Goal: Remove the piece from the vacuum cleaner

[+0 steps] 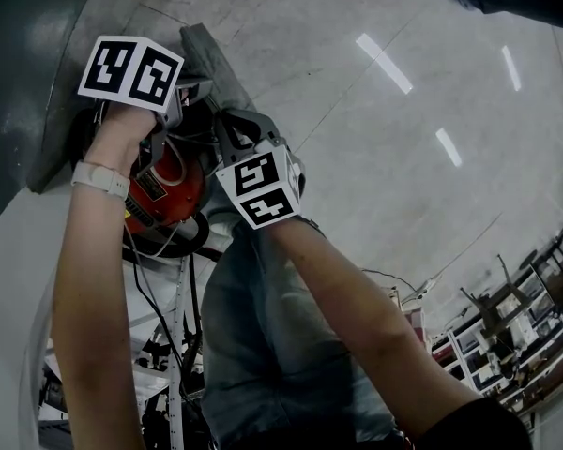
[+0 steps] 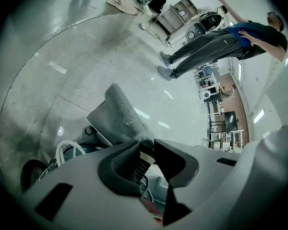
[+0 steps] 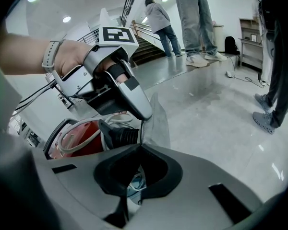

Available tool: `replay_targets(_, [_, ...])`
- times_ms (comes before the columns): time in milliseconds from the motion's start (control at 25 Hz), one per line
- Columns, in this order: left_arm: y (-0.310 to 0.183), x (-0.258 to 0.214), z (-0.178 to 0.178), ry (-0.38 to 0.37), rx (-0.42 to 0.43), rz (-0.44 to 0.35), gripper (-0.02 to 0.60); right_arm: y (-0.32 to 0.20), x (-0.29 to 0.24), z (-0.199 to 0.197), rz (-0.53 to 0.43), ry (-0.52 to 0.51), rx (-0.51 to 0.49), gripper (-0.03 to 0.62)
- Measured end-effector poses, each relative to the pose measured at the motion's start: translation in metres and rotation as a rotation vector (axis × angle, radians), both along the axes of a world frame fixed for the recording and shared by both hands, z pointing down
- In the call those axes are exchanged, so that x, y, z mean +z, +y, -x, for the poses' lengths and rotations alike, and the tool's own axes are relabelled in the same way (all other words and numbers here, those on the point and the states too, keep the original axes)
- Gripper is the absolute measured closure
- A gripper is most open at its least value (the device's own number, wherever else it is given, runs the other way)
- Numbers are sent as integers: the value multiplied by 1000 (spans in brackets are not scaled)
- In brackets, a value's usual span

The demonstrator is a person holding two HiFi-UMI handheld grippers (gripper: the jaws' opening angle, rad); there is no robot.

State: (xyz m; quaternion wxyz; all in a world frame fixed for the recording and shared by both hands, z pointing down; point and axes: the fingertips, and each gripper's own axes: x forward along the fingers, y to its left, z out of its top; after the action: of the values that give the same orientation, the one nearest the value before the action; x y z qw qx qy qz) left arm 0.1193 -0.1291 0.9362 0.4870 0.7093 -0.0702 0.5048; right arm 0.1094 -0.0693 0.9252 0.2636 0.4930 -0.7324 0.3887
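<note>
The grey piece point(image 2: 121, 110) sticks out long, straight ahead of both grippers. The left gripper point(image 2: 147, 150), half open, and the right gripper point(image 3: 137, 146), nearly closed, both pinch it.

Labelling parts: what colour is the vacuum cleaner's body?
Vacuum cleaner body: red; best in right gripper view.

The red vacuum cleaner point(image 1: 169, 195) looks glossy plastic, the grey piece point(image 2: 121, 110) rough-textured, the floor point(image 1: 403, 157) polished.
</note>
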Motion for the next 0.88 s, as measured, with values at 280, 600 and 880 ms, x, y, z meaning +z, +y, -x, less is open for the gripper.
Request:
replay_targets(280, [-1,1,-3,8,-34,7,472,0,1,-5,-9,0,2,565])
replay_targets(600, [-9,7,-6,18,-112,21,472,-7,4,-6,-8,-39,13,565])
replay_targets(880, [-11,8,-6,24,-150,33,474,-8,3,-7,-18,-45,1,565])
